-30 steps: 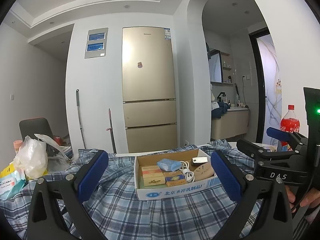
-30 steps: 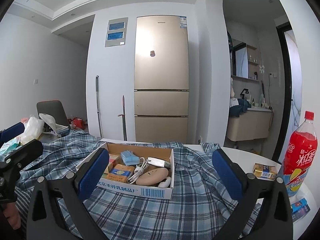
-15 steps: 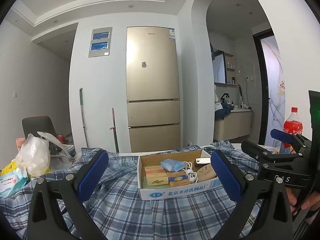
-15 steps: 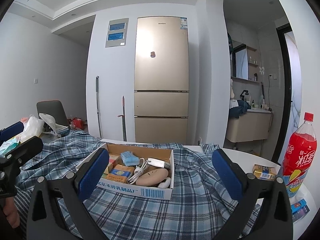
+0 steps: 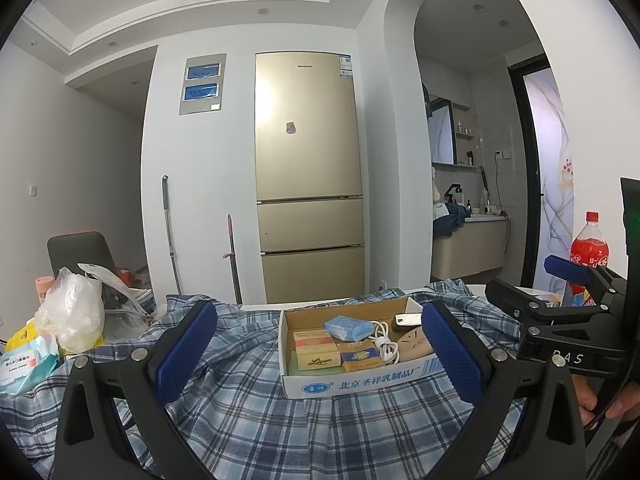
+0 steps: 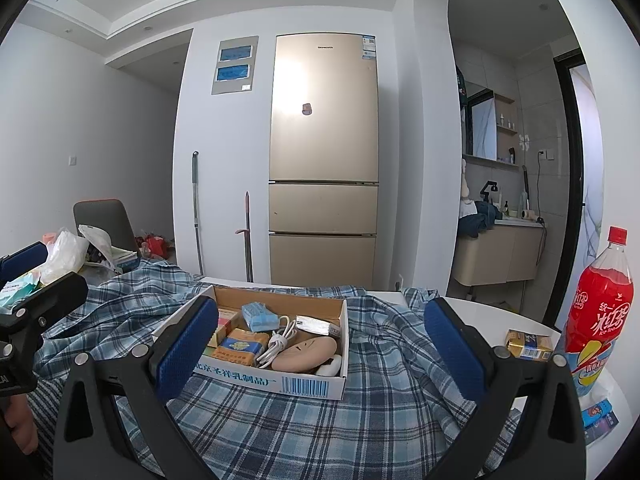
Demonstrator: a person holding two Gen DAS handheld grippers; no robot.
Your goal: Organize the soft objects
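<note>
A gold three-door refrigerator [image 5: 309, 178] stands against the white back wall, and in front of it a blue plaid shirt [image 6: 304, 420] lies spread and wrinkled over the white table [image 6: 500, 314], covering most of it. On the shirt, about in the middle, sits an open cardboard box [image 5: 360, 380] with blue Chinese print on its front wall. At the right edge of the table stands a red soft drink bottle [image 6: 600, 304], and just beside its base lies a small yellow packet [image 6: 528, 345]. At the left end are a white plastic bag [image 5: 74, 312] and a pack of wet wipes [image 5: 26, 362]. Inside the box there are a folded blue face mask [image 6: 260, 316], a coiled white cable [image 6: 280, 340], a beige oval object with a small face [image 6: 306, 354], a silver foil packet [image 6: 316, 325] and several yellow and orange small boxes [image 5: 320, 350]. The left tongs [image 5: 320, 354] are wide open, they hold nothing and hang above the shirt in front of the box. The right tongs [image 6: 320, 350] are also wide open and empty, in front of the box, a little to its right side.
</note>
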